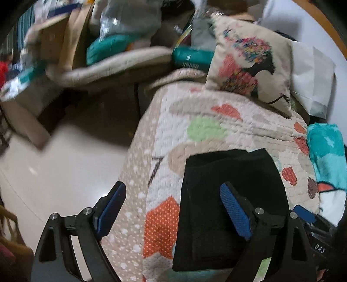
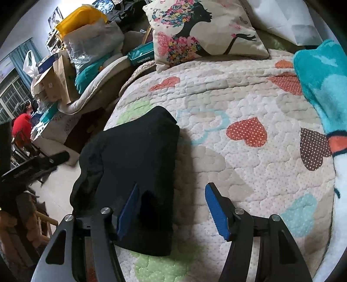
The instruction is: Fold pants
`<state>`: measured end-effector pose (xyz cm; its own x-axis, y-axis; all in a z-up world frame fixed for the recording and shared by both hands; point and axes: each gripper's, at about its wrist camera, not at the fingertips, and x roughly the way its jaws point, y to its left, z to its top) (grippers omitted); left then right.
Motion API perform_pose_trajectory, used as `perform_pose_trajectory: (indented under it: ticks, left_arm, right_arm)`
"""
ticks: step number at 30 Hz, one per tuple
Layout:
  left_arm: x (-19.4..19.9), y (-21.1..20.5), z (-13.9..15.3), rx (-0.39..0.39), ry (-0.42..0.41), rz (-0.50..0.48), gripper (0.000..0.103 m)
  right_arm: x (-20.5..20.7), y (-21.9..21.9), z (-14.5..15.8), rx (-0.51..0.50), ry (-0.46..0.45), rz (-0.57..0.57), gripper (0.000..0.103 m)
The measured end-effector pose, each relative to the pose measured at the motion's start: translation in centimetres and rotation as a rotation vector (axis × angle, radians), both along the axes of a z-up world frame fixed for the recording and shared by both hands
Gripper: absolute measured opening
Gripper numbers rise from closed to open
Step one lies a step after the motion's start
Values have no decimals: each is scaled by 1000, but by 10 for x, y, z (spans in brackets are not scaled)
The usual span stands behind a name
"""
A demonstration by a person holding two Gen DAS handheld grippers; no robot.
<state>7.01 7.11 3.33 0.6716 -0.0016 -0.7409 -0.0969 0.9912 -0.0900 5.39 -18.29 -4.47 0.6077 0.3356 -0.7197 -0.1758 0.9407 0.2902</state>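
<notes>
The black pants (image 1: 227, 206) lie folded into a compact bundle on the quilted heart-pattern bedspread (image 1: 195, 130), near the bed's left edge. They also show in the right wrist view (image 2: 134, 164). My left gripper (image 1: 173, 208) is open and empty, its right finger over the bundle, its left finger over the floor side. My right gripper (image 2: 171, 210) is open and empty, just above the bundle's near right edge. The other gripper (image 2: 34, 167) shows at the left of the right wrist view.
A printed cushion (image 2: 201, 30) and a white pillow (image 2: 282, 17) lie at the head of the bed. A teal blanket (image 2: 323, 86) lies at the right. A cluttered sofa with boxes and bags (image 2: 82, 54) stands left, past the pale floor (image 1: 65, 162).
</notes>
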Motion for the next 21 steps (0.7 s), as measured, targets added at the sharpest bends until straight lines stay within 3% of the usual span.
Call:
perform_pose_trajectory:
  ticks: [7,21]
  left_arm:
    - [-13,-26,5,114,-47,-63,89]
    - [-15,-36,-5,113,-16,-87,89]
  right_arm:
    - [0,1,-1,-11,-3,-3,69]
    - [-1,7,1,-23,-15,18,70]
